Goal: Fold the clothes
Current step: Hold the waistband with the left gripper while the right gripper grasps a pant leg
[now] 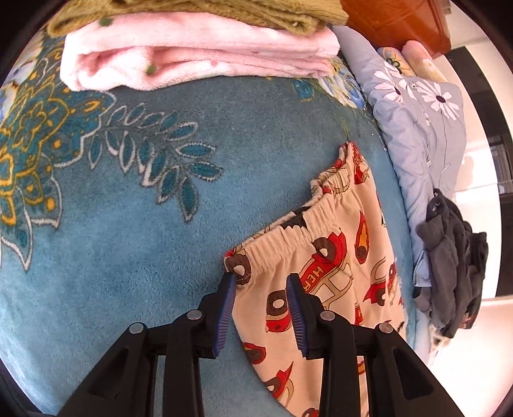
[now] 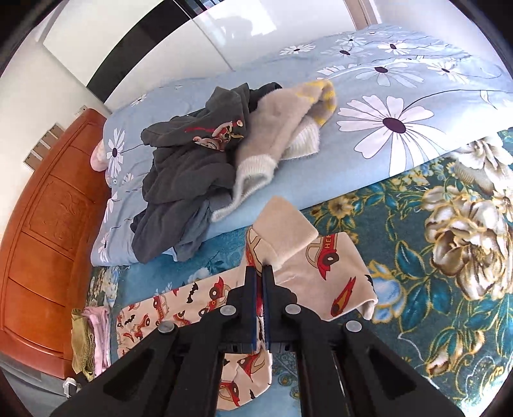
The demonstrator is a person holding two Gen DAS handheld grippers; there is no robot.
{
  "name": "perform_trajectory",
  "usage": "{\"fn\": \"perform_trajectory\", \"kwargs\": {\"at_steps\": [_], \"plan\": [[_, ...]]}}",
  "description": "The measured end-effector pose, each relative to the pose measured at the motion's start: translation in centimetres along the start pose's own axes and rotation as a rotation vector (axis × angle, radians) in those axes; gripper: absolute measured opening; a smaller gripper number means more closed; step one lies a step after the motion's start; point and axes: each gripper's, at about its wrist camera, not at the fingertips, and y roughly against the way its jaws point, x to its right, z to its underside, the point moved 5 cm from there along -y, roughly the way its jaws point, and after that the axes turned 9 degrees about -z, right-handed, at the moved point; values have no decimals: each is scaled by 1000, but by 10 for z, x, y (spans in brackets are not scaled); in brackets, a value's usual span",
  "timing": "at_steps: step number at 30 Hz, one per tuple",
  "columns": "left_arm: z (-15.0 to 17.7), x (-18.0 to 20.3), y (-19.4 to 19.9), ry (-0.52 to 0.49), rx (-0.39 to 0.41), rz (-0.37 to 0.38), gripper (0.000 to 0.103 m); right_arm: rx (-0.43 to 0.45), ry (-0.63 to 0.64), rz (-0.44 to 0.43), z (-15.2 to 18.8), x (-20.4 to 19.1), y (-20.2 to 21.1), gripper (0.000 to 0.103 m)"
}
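Note:
Cream pants printed with red cars [image 1: 323,288] lie on the blue floral blanket [image 1: 128,240], elastic waistband toward the far side. My left gripper [image 1: 261,279] is open, its blue pads on either side of the waistband corner, just above the cloth. In the right wrist view my right gripper [image 2: 259,272] is shut on the pants [image 2: 320,263] near the cuffed leg end, which is lifted and folded over the rest of the pants.
A folded pink towel [image 1: 198,61] under an olive one [image 1: 208,12] sits at the blanket's far edge. A grey garment [image 2: 189,160] and a beige fuzzy sweater [image 2: 282,138] lie on the light-blue daisy quilt [image 2: 400,96]. An orange wooden headboard [image 2: 48,224] stands at the left.

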Motion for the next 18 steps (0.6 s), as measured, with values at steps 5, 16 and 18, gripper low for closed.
{"fn": "perform_trajectory", "kwargs": {"at_steps": [5, 16, 18], "plan": [[-5, -6, 13, 6, 66, 29, 0, 3, 38, 29, 11, -12, 28, 3], [-1, -34, 12, 185, -20, 79, 3, 32, -13, 81, 27, 5, 73, 3], [0, -34, 10, 192, -33, 72, 17, 22, -32, 80, 32, 8, 70, 3]]}}
